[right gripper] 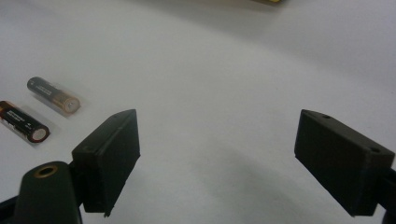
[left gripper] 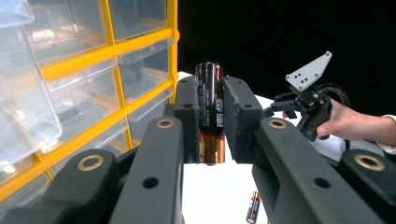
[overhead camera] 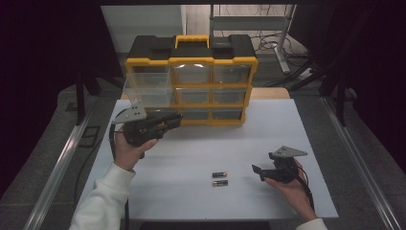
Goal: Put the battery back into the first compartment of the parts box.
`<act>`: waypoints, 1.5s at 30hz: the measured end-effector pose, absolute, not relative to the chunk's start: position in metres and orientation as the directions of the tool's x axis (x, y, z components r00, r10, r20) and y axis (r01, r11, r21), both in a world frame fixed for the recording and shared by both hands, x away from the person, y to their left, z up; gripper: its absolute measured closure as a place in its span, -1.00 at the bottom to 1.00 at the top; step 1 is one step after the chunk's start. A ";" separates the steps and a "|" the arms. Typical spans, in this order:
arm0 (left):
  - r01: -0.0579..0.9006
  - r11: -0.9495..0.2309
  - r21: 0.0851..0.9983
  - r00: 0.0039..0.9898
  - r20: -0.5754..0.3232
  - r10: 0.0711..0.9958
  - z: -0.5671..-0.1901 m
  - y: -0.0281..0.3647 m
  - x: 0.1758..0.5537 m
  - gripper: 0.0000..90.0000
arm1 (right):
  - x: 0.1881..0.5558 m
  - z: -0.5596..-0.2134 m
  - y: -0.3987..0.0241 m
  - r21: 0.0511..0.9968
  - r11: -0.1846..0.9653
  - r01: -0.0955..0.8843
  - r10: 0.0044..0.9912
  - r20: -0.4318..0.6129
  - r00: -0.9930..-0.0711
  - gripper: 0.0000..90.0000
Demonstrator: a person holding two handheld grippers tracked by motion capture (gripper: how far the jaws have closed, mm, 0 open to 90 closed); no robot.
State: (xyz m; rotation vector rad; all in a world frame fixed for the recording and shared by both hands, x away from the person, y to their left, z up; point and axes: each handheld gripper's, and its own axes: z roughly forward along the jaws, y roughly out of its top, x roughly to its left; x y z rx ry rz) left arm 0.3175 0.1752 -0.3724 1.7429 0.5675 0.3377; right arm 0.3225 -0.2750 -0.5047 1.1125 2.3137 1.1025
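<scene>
- Here we see the left gripper (overhead camera: 174,120) at the left of the high view, raised in front of the lower left of the yellow and black drawer cabinet (overhead camera: 191,79), which stands at the upper middle of that frame.
- In the left gripper view its jaws are clamped narrow on a battery (left gripper: 209,112), at the centre of the frame; the battery stands upright between the pads, its dark end above them and its copper end below.
- The clear drawers of the cabinet fill the left side of that same view, and one drawer (overhead camera: 149,88) at the cabinet's upper left stands pulled out, above the left gripper in the high view.
- We find two more batteries (overhead camera: 220,178) lying side by side on the white bench (overhead camera: 201,148), lower middle of the high view, near each other but apart.
- The right gripper (overhead camera: 258,171) sits low at the lower right of the high view, held in a hand (overhead camera: 294,189), its tips pointing toward those two batteries without touching them.
- In the right gripper view its jaws stand wide with bare bench between them, and the two batteries lie at the left edge of the frame, beyond the left jaw.
- The right gripper also shows at the right of the left gripper view, well apart from the held battery.
</scene>
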 end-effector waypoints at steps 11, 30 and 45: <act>0.187 -0.160 0.969 0.828 -0.068 0.557 -0.358 0.177 0.324 0.71 | 0.323 -0.505 -0.275 0.770 0.390 0.505 0.775 0.022 -0.632 -0.68; 0.179 -0.127 0.976 0.807 -0.072 0.587 -0.337 0.187 0.333 0.71 | 0.323 -0.504 -0.275 0.771 0.390 0.504 0.775 0.021 -0.632 -0.68; 0.167 -0.117 0.979 0.791 -0.062 0.608 -0.323 0.188 0.337 0.71 | 0.323 -0.504 -0.275 0.771 0.390 0.503 0.775 0.021 -0.632 -0.68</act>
